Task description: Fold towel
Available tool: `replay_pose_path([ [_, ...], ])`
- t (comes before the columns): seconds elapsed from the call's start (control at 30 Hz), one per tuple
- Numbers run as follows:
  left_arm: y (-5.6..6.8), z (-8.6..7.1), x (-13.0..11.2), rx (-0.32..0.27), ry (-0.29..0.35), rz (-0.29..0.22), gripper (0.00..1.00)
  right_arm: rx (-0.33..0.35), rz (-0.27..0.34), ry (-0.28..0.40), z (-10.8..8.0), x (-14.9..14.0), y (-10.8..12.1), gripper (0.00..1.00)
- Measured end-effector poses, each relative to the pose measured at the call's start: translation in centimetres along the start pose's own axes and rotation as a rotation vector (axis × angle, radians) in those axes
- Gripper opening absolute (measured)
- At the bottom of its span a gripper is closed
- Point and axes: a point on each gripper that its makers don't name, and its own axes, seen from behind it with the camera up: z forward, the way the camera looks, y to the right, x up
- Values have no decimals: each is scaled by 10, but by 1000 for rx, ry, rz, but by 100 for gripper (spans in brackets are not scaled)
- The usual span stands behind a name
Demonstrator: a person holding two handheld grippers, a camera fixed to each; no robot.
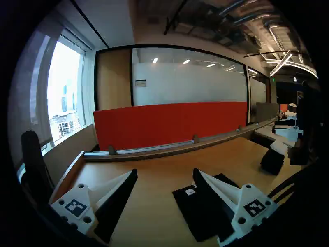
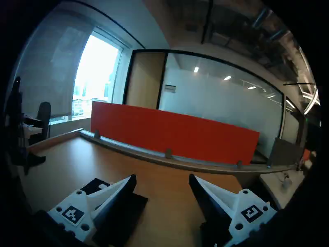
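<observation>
Towel (image 1: 192, 210) lies flat on desk (image 1: 160, 160), near front edge, partly under R finger of left gripper (image 1: 164, 171). In right gripper view, towel (image 2: 93, 187) sits behind L finger of right gripper (image 2: 161, 177). Divider panel (image 1: 172, 123) stands along desk's far edge, w/ glass wall (image 1: 189, 78) behind it. Window (image 1: 63, 90) at L, chair (image 1: 33, 160) below it. 2nd folded cloth (image 1: 272, 161) far R on desk, well apart from towel.

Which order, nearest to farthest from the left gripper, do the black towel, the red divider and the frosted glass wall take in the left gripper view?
1. Black towel: on the desk, beside the left gripper, partly under one of its fingers.
2. Red divider: along the desk's far edge.
3. Frosted glass wall: behind the divider.
</observation>
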Motion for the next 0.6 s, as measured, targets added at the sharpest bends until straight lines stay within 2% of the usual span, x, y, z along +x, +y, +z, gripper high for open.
replay_pose_path([
  [0.2,19,-2,-11,-89,-49,22,100,100,-53,-59,-4,-13,-16,100],
  [0.4,29,-2,-19,-139,-80,37,100,179,-76,-99,-6,-19,-26,100],
  [0.6,38,-1,-30,-168,-105,51,100,222,-88,-119,-7,-26,-33,100],
])
